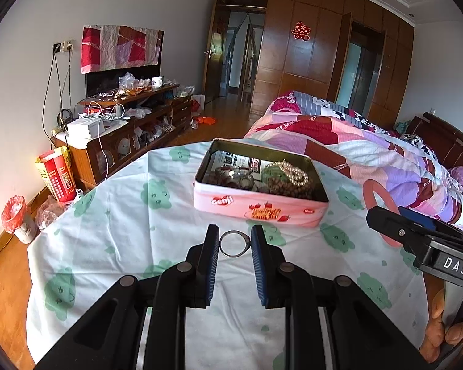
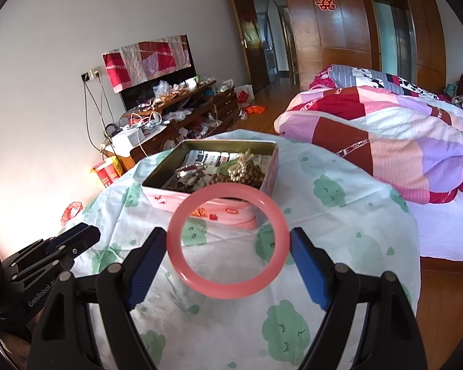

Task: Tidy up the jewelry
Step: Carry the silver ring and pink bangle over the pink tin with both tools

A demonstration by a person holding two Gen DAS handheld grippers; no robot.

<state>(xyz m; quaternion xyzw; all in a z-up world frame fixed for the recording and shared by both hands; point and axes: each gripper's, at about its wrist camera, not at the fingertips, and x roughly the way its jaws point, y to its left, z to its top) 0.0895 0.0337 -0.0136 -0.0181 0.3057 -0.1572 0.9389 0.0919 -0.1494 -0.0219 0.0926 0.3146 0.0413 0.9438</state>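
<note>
**Ring and bangle held above the cloth, tin ahead**

Left wrist view. The cloth-covered table (image 1: 132,246) is seen to end in a curved far edge behind the pink tin (image 1: 259,209); open cloth is left on the tin's left side and in front of it. To the left, wooden floor, a cluttered low cabinet (image 1: 129,129) along the white wall, and a small bin (image 1: 18,219) are noted. A bed with a patchwork quilt (image 1: 370,151) is set close on the right. The tin is open, with pearl beads (image 1: 293,172) and brown beads lying inside. The left gripper (image 1: 234,243) is narrowed onto a small silver ring (image 1: 234,243), which is pinched between the blue pads, just short of the tin's near wall. The right gripper (image 1: 416,234) is seen at the right edge, with the pink bangle (image 1: 382,212) showing behind its finger.

Right wrist view. The same cloth (image 2: 339,246) is seen falling away at the right toward the bed; free room is left on both sides of the tin (image 2: 262,185). The right gripper (image 2: 228,243) is spread wide, and the bangle (image 2: 228,289) is spanned between its two pads, held upright before the tin's near corner. The left gripper (image 2: 74,240) is seen low on the left.
</note>
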